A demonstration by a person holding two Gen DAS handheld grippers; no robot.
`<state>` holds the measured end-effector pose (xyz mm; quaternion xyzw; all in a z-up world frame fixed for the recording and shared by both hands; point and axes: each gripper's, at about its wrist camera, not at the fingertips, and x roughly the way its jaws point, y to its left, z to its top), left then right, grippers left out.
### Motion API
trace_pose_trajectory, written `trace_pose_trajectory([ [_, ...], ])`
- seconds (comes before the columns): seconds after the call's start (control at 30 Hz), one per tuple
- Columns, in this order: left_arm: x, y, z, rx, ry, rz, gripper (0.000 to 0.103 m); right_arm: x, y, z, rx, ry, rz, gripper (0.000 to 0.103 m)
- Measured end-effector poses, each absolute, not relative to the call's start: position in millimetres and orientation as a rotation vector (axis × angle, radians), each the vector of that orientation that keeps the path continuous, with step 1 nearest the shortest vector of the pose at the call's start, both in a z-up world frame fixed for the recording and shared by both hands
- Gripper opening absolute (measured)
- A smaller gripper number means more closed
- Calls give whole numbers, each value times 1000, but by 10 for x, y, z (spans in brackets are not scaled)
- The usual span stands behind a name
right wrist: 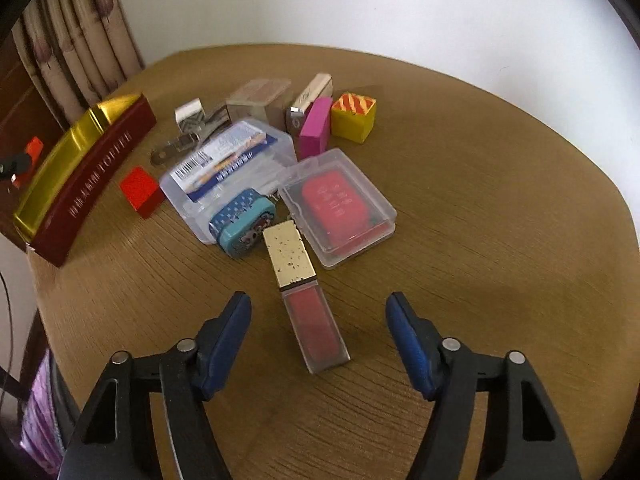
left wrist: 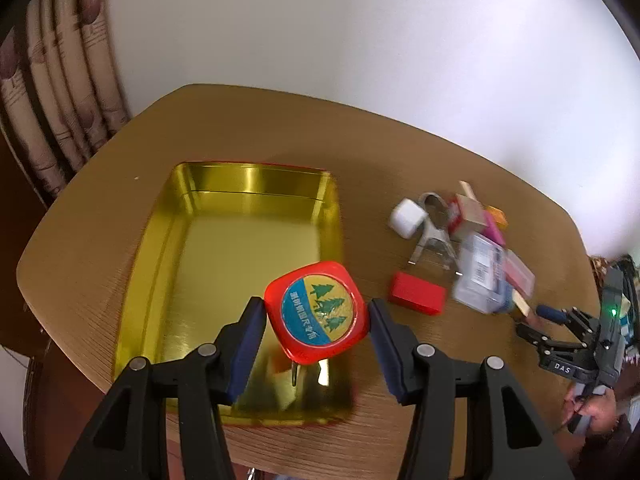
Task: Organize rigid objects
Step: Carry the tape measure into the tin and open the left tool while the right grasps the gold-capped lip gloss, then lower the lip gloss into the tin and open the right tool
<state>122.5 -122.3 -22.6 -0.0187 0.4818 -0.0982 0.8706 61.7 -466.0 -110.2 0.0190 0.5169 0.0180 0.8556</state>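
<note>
My left gripper point(left wrist: 316, 316) is shut on a red tape measure point(left wrist: 316, 310) with a blue and yellow tree label, held above the near right corner of an open gold tin point(left wrist: 224, 248). My right gripper point(right wrist: 318, 320) is open, its pads either side of a lip gloss tube point(right wrist: 306, 292) with a gold cap that lies on the table. Behind it lie a blue mini tin point(right wrist: 242, 222), a clear case with a red insert point(right wrist: 340, 208), a clear plastic box point(right wrist: 228, 160) and a red block point(right wrist: 140, 190). The tin's dark red side point(right wrist: 92, 184) shows at the left.
At the pile's back lie a pink eraser point(right wrist: 316, 126), a yellow patterned cube point(right wrist: 354, 116), a white cube point(right wrist: 188, 112), a metal clip point(right wrist: 180, 148) and small cartons point(right wrist: 258, 98). The round wooden table point(right wrist: 480, 240) ends near a curtain point(right wrist: 76, 40) on the left.
</note>
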Motion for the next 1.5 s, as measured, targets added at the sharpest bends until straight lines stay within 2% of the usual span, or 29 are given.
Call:
trace_pose_trajectory([
  [0.03, 1240, -1164, -219, -41, 1010, -201, 54, 629, -4638, -1112, 38, 1099, 46, 30],
  [0.1, 1318, -1077, -257, -34, 1016, -180, 54, 620, -4567, -1088, -9, 1103, 42, 21],
  [0.13, 1349, -1062, -283, -26, 1017, -173, 54, 614, -4546, -1077, -11, 1108, 45, 19],
  [0.43, 1815, -874, -463, 17, 1049, -118, 54, 318, -4636, -1045, 231, 1111, 111, 19],
  [0.83, 2177, -1074, -595, 263, 1049, -29, 54, 150, -4616, -674, 432, 1035, 178, 19],
  [0.93, 2018, -1068, -479, 288, 963, -19, 54, 204, -4501, -497, 447, 1009, 219, 19],
  [1.13, 1413, -548, -127, 6, 885, 5, 54, 628, -4040, -122, 464, 962, 351, 19],
  [1.27, 877, -242, -138, -82, 882, 77, 54, 1185, -3494, 61, 456, 963, 461, 19],
  [1.5, 376, 105, -340, -219, 848, 108, 54, 2126, -2559, -207, 377, 1069, 505, 19],
])
